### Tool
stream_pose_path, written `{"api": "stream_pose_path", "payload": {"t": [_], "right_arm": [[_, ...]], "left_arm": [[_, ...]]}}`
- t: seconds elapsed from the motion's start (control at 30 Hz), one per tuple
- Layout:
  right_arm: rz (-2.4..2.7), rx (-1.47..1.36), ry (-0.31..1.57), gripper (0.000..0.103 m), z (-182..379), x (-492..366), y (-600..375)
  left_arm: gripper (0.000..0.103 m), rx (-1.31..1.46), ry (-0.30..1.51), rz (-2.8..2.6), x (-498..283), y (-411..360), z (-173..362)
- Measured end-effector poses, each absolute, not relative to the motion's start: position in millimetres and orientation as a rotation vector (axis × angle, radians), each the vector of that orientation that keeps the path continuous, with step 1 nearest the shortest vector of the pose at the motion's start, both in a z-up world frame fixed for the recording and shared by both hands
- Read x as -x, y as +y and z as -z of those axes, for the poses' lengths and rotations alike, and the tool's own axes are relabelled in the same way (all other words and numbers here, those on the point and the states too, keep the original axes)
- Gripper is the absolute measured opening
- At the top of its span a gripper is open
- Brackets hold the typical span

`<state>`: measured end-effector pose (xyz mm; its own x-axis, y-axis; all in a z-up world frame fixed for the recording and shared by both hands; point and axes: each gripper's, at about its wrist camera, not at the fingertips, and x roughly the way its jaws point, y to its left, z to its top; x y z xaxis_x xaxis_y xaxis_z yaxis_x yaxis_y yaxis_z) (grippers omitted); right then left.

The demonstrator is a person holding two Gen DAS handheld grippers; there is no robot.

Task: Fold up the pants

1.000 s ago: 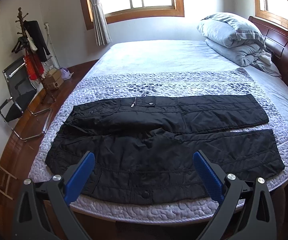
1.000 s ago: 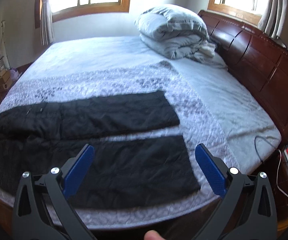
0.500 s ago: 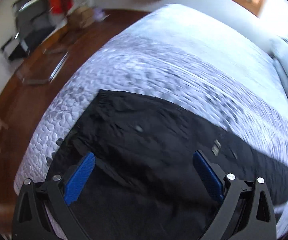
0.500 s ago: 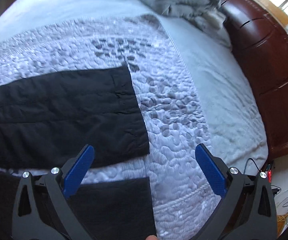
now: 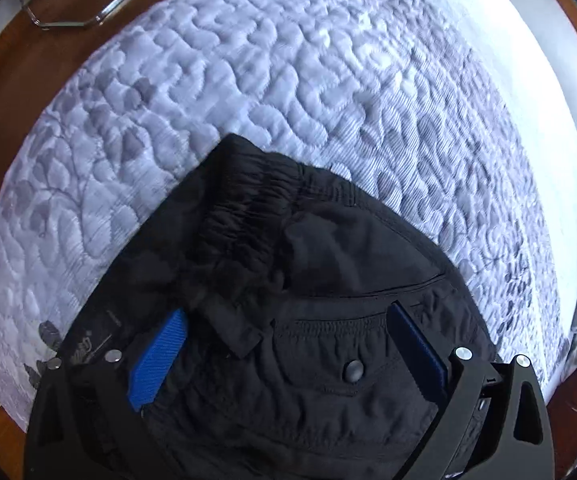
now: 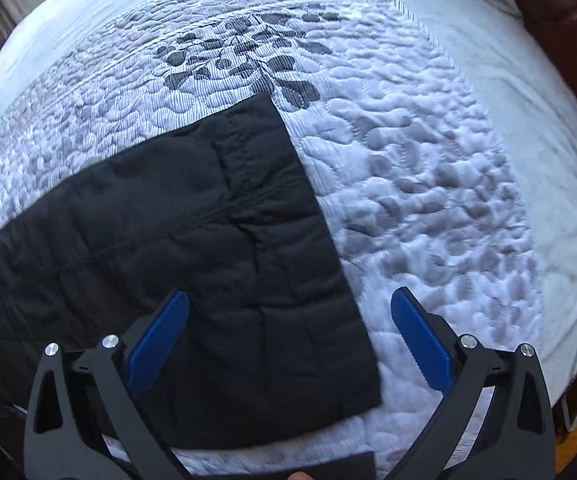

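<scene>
Where the black pants [image 5: 288,320] are seen from the left wrist, a quilted, slightly shiny fabric is shown, with a gathered elastic waistband, a seamed pocket and a round snap button. They are spread flat on the bed's quilted coverlet [image 5: 248,80] (pale, with a grey leaf pattern). The left gripper [image 5: 284,344] is held with its blue pads wide apart just above the waist end, the snap button lying between them; no cloth is clamped. In the right wrist view, a leg's hem end [image 6: 288,240] is shown lying flat, its cuff edge straight. The right gripper [image 6: 288,340] is likewise spread apart over that hem corner, one pad above black fabric, the other above the coverlet [image 6: 428,200].
</scene>
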<state>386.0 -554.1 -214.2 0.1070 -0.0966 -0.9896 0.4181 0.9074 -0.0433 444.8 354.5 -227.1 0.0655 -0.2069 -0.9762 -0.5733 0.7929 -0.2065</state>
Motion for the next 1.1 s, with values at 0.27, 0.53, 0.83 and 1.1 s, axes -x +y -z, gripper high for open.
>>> {"api": "stream_pose_path", "payload": {"t": [0.27,0.53,0.83,1.1], "right_arm": [[0.369,-0.391,1.398,0.101,220.3,-392.5,-565.8],[0.362,-0.356,1.385,0.101,226.6,-387.8,-564.9],[0.277,-0.408,1.326,0.101,191.3,-392.3,-577.7],[0.233,-0.451,1.371,0.100,194.6,-415.3,-609.9]], "left_arm": [[0.092,0.438,1.615,-0.204,-457.5,318.6,227.7],[0.019,0.381,1.614,-0.161,-454.8,309.7,212.7],[0.009,0.366,1.544,-0.128,-445.1,299.7,193.4],[0.009,0.371,1.513,-0.130,-438.8,303.6,202.6]]}}
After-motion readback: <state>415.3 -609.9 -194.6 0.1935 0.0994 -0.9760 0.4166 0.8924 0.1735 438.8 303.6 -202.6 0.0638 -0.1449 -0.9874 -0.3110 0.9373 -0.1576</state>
